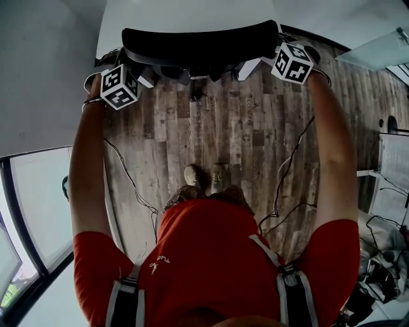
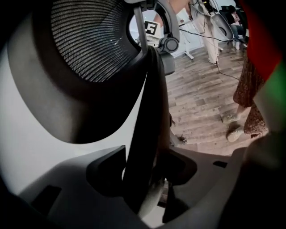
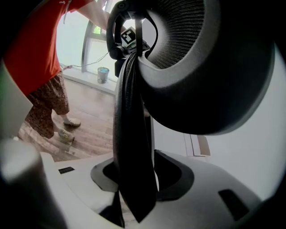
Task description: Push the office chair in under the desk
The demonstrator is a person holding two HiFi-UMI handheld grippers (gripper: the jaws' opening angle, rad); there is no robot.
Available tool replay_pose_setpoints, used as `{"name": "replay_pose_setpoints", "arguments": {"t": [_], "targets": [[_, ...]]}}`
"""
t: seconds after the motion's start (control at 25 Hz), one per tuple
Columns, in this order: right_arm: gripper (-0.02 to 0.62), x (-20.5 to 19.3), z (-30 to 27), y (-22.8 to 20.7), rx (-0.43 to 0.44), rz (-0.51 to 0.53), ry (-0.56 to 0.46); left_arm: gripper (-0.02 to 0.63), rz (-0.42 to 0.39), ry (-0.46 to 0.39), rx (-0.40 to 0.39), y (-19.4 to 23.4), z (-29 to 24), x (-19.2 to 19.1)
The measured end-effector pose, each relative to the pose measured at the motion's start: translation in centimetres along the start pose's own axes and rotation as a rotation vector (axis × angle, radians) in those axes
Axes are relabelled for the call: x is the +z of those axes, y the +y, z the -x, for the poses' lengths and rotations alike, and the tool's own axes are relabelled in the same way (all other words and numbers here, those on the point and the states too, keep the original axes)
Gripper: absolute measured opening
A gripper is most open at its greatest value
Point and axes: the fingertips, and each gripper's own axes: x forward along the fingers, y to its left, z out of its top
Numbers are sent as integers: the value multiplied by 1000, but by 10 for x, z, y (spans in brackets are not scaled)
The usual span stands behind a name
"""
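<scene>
The office chair's black mesh back [image 1: 201, 41] stands against the white desk [image 1: 185, 13] at the top of the head view. My left gripper [image 1: 146, 75] is at the back's left end and my right gripper [image 1: 267, 61] at its right end. In the left gripper view the back's dark edge [image 2: 147, 112] runs down between the jaws of the left gripper [image 2: 144, 171], with a light gap beside it. The right gripper [image 3: 138, 176] also straddles the back's edge [image 3: 129, 112], with a thin gap on one side. Both stand open around the edge.
Wooden floor [image 1: 243, 128] lies between the person and the chair, with thin cables [image 1: 287, 166] trailing across it. The person's shoes [image 1: 204, 177] stand about a step behind the chair. A glass wall [image 1: 38, 211] runs along the left, and a small blue bin [image 3: 103, 74] stands by it.
</scene>
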Motion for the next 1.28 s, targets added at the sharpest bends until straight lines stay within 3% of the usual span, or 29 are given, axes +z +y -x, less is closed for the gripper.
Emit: {"name": "replay_pose_setpoints", "arguments": {"t": [0.16,0.56,0.68,0.76,0.92,1.04,1.16,1.28], "targets": [[233,-7,4,0,-28,-7,37,260,12,-14,56,1,10,0],[249,-3,62,4,-137,-39,28,268,55,-40,147,1,54,7],[249,2,83,8,-195,-112,-22,268,106,-56,192,2,73,4],[249,12,101,12,-261,-197,-110,268,171,-92,247,3,92,6],[247,49,137,29,-383,-338,-320,268,363,-266,342,-3,141,27],[225,87,160,48,-448,-387,-462,267,540,-456,350,-16,177,56],[155,127,185,65,-513,-449,-611,238,696,-614,343,-32,207,78],[117,164,201,85,-550,-508,-716,181,777,-715,349,-46,230,97]]}}
